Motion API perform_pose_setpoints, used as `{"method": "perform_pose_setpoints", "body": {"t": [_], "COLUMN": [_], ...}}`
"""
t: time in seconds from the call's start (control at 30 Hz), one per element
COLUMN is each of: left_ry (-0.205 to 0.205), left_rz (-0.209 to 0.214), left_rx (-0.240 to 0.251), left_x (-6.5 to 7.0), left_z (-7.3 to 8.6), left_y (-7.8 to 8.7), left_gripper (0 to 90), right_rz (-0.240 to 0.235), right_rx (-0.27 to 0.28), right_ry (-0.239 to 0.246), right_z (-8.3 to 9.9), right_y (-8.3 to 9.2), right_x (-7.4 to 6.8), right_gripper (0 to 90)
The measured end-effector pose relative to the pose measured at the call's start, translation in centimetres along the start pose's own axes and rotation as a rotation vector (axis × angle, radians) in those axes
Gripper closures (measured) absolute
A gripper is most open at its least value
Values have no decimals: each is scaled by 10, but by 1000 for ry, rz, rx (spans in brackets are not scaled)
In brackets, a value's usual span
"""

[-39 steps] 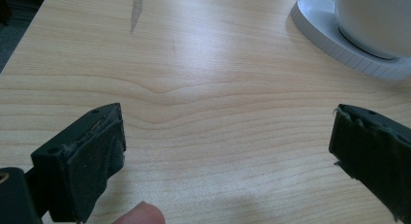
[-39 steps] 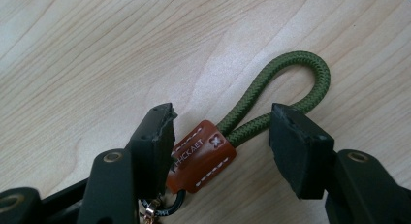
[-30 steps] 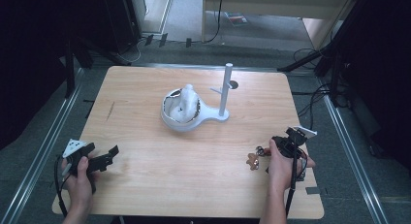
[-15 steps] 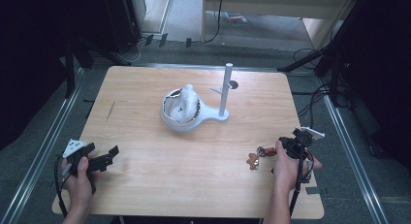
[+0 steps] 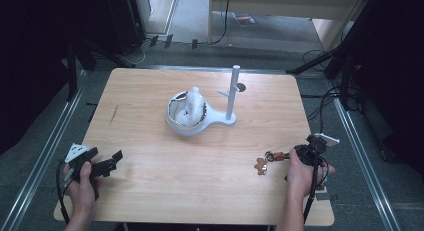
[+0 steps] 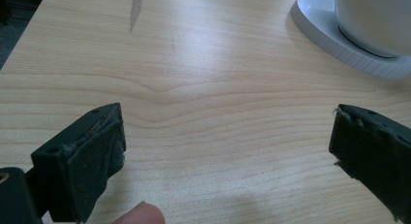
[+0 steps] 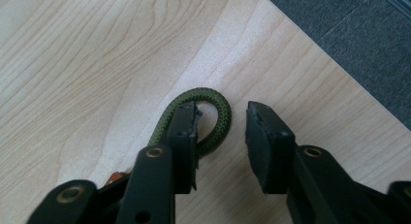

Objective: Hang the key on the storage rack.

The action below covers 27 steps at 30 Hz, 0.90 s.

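Observation:
A keychain lies near the table's right front: a small brown charm (image 5: 260, 166), an orange link (image 5: 276, 155) and a green cord loop (image 7: 219, 112). My right gripper (image 5: 294, 154) points left at it. In the right gripper view its left jaw rests inside the loop and one strand of the cord lies between the jaws (image 7: 223, 120). They have just been closing, and a gap still separates the right pad from the cord. My left gripper (image 5: 112, 163) sits at the front left, jaws wide open (image 6: 228, 136) over bare wood.
A white ring-shaped stand (image 5: 187, 122) with a white lump inside and an upright post (image 5: 233, 91) stands mid-table; its rim (image 6: 339, 44) shows in the left gripper view. The table's right edge (image 7: 310, 35) runs close behind the loop, with grey floor beyond.
The right hand has shifted slightly toward the near right, and its jaws look narrower around the cord. The left hand and gripper have not moved.

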<state>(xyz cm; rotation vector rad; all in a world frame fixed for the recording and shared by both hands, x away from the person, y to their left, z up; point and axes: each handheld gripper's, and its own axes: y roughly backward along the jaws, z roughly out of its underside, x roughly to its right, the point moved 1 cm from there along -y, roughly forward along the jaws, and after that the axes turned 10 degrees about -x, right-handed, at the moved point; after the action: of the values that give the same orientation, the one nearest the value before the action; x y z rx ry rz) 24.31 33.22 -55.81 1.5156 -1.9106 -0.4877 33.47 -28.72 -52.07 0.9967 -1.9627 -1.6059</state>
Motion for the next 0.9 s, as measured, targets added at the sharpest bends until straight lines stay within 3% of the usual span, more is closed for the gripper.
{"method": "perform_pose_setpoints", "body": {"t": [0.1,0.17,0.43,0.53,0.7,0.9], "left_ry": [2,2,1,2,0,1], "left_rz": [3,3,4,4,0,0], "left_rx": [1,1,2,1,-2,0], "left_x": [0,0,0,0,0,0], "left_z": [0,0,0,0,0,0], "left_y": [0,0,0,0,0,0], "left_gripper": [5,5,5,5,5,5], "right_rz": [41,50,63,40,-1,-103], "right_rx": [11,18,71,87,186,317], "right_ry": [27,71,131,131,142,228], "right_z": [1,2,6,7,9,15], "right_y": [-1,-1,-3,-1,11,33], "right_x": [-2,-3,-4,-3,-1,-2], "right_gripper": [808,821,863,871,872,873]}}
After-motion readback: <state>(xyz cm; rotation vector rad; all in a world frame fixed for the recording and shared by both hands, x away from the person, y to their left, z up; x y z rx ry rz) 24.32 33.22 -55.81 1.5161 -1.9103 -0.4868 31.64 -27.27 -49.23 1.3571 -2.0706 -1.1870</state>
